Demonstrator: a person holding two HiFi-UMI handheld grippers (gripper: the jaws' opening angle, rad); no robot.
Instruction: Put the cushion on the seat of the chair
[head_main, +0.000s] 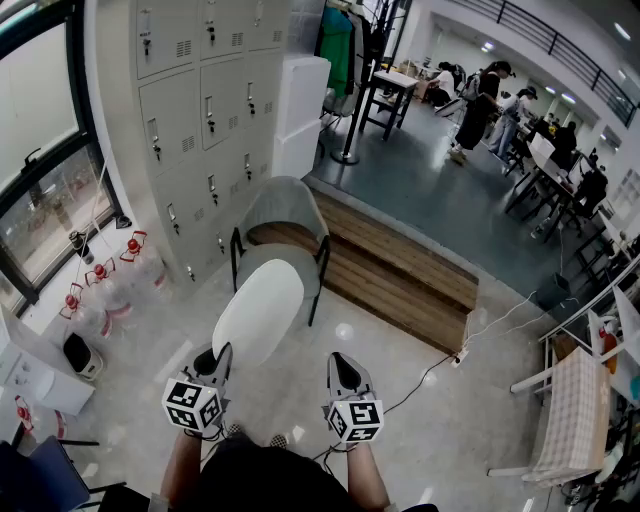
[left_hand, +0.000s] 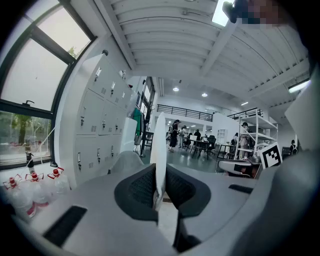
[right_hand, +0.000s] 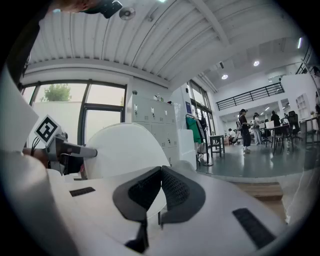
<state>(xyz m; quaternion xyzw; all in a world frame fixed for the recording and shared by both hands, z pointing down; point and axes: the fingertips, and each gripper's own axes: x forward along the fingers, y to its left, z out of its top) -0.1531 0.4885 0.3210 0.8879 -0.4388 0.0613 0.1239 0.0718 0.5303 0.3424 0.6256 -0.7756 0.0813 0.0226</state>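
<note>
A white oval cushion (head_main: 260, 310) hangs above the floor just in front of the grey shell chair (head_main: 288, 208) with black legs. My left gripper (head_main: 213, 353) is shut on the cushion's near edge. In the left gripper view the cushion (left_hand: 160, 150) stands edge-on between the dark pads (left_hand: 142, 190), and the chair's back (left_hand: 125, 161) shows behind it to the left. My right gripper (head_main: 343, 358) is beside the cushion, apart from it. Its jaws (right_hand: 161, 171) are shut with the tips touching and nothing between them. The cushion (right_hand: 125, 150) fills the left of that view.
Grey lockers (head_main: 205, 110) line the wall left of the chair. A low wooden platform (head_main: 400, 270) lies behind it. Bottles with red caps (head_main: 100, 275) stand on the floor at the left. A cable and power strip (head_main: 455, 358) lie at the right, near a folding table (head_main: 575, 415).
</note>
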